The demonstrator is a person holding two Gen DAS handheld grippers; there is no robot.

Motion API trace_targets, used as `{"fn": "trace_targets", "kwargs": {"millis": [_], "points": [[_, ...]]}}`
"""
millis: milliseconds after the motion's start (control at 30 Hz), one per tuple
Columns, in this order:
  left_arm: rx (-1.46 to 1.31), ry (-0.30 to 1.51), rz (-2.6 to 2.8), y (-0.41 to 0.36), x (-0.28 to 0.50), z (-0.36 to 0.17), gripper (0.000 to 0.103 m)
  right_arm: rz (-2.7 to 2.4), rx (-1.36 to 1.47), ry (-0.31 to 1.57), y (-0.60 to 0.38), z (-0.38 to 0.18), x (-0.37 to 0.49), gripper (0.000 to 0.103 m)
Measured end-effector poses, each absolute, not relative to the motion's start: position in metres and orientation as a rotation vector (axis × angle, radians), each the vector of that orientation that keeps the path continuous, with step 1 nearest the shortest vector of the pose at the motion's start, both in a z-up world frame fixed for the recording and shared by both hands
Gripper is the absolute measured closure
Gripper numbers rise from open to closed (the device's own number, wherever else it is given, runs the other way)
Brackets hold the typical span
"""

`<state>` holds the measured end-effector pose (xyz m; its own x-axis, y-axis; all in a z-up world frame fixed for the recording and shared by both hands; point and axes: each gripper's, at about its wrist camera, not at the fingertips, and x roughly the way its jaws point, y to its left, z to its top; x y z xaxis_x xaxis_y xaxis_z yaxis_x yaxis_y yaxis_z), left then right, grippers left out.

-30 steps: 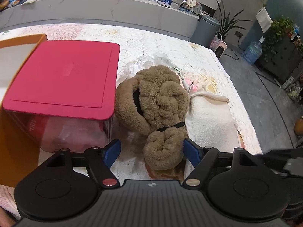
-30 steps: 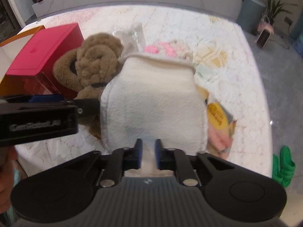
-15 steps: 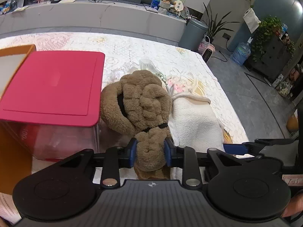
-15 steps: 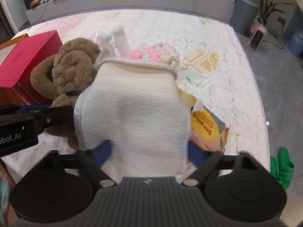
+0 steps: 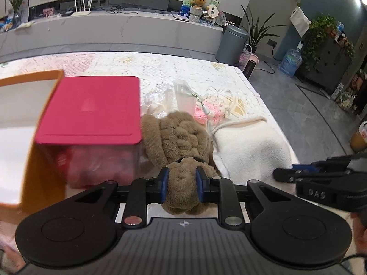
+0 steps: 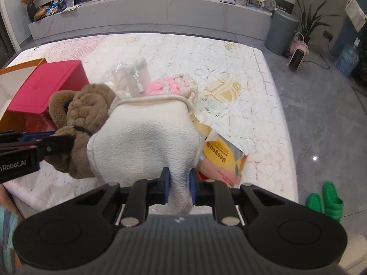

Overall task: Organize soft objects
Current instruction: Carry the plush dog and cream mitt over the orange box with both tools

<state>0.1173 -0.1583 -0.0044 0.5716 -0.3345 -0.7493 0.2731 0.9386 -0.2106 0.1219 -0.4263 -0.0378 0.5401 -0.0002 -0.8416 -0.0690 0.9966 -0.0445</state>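
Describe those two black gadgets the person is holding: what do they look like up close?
Each is matte black plastic. The left gripper and right gripper have a ribbed centre plate with a small logo, two round discs beside it, silver rivets, and angled arms ending in blue pads. Seen side-on, white lettering marks their bodies. A striped teal sleeve shows at the edge.

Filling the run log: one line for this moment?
left gripper: just closed on brown plush | right gripper: just closed on white cloth | red-lidded box: shut
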Motion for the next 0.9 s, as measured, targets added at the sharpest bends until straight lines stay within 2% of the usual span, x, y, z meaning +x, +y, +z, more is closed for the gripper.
{"fn": "trace_targets", "kwargs": {"millis": [333, 400, 533, 600, 633, 667, 733, 833, 900], "points": [[-0.01, 0.968, -0.343, -0.124, 0.081, -0.017, 0.076, 0.202, -0.018, 1.08, -0.395, -0.033, 0.089, 0.087], [-0.029, 0.999, -0.353, -0.12, 0.084, -0.028, 0.072, 0.211, -0.001, 1.104, -0.389, -0.042, 0.087, 0.087], [-0.085, 1.042, -0.376, -0.115, 0.092, -0.043, 0.061, 0.168, 0.009, 1.111, -0.386, -0.064, 0.09, 0.07], [-0.102, 1.041, -0.373, -0.114, 0.095, -0.046, 0.04, 0.164, 0.049, 1.113, -0.387, -0.071, 0.094, 0.062], [-0.107, 1.044, -0.368, -0.115, 0.098, -0.047, 0.035, 0.173, 0.063, 1.113, -0.385, -0.073, 0.096, 0.054], [-0.109, 1.049, -0.365, -0.116, 0.1, -0.048, 0.032, 0.176, 0.071, 1.113, -0.382, -0.075, 0.098, 0.047], [-0.105, 1.068, -0.351, -0.118, 0.103, -0.052, 0.03, 0.182, 0.067, 1.11, -0.375, -0.078, 0.104, 0.044], [-0.071, 1.111, -0.333, -0.122, 0.104, -0.061, 0.03, 0.162, 0.009, 1.101, -0.363, -0.083, 0.114, 0.046], [-0.063, 1.121, -0.329, -0.124, 0.104, -0.067, 0.031, 0.154, -0.013, 1.105, -0.36, -0.086, 0.118, 0.062]]}}
